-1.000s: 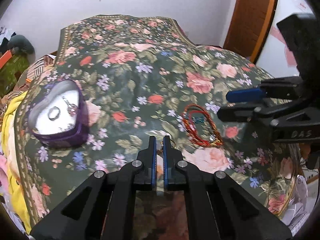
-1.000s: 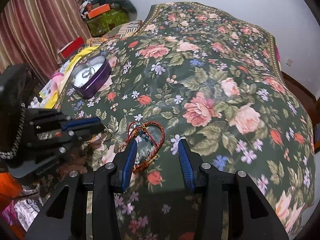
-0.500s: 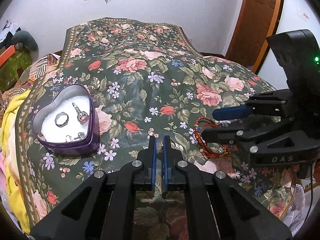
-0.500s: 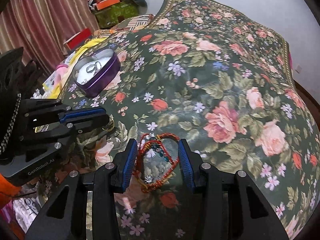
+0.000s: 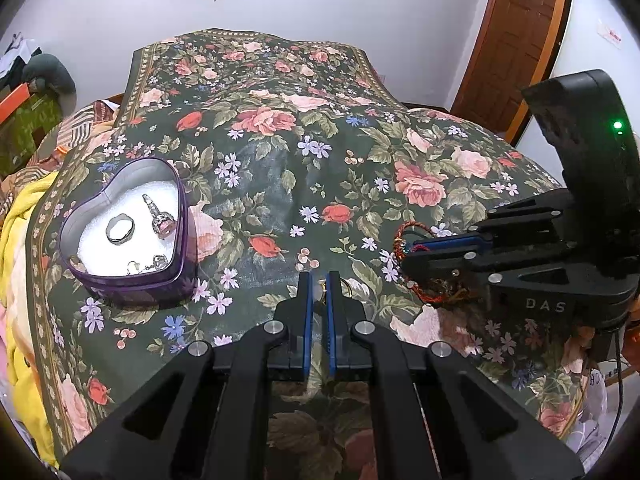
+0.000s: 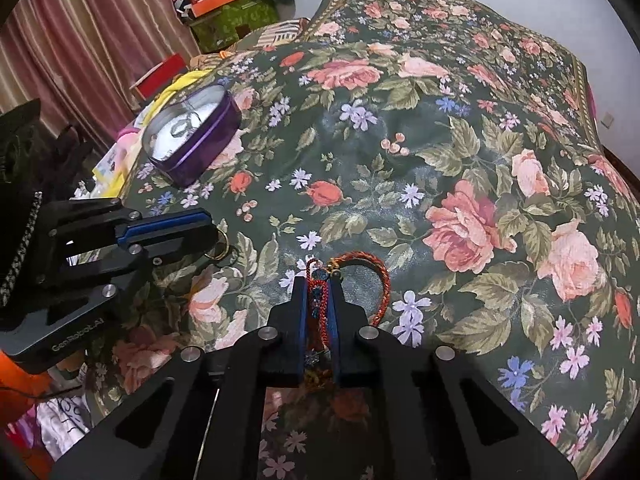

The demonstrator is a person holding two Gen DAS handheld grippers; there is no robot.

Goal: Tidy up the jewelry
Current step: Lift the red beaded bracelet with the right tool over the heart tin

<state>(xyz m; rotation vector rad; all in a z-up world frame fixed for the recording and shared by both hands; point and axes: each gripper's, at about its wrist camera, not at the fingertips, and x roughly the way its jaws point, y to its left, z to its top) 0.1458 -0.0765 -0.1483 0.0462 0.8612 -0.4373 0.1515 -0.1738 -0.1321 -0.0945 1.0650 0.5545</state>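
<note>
Floral bedspread (image 5: 280, 168) — gripper (image 5: 412, 250) marked "DAS".

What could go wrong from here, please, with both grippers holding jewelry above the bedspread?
The right gripper pinches only part of the red braided bracelets; a loop hangs outside the fingers and could snag or slip out on lifting. The left gripper holds a small gold ring at its very tips, so it may drop and be hard to find on the busy floral bedspread. The heart-shaped tin sits on soft bedding and could tip if nudged.
</note>
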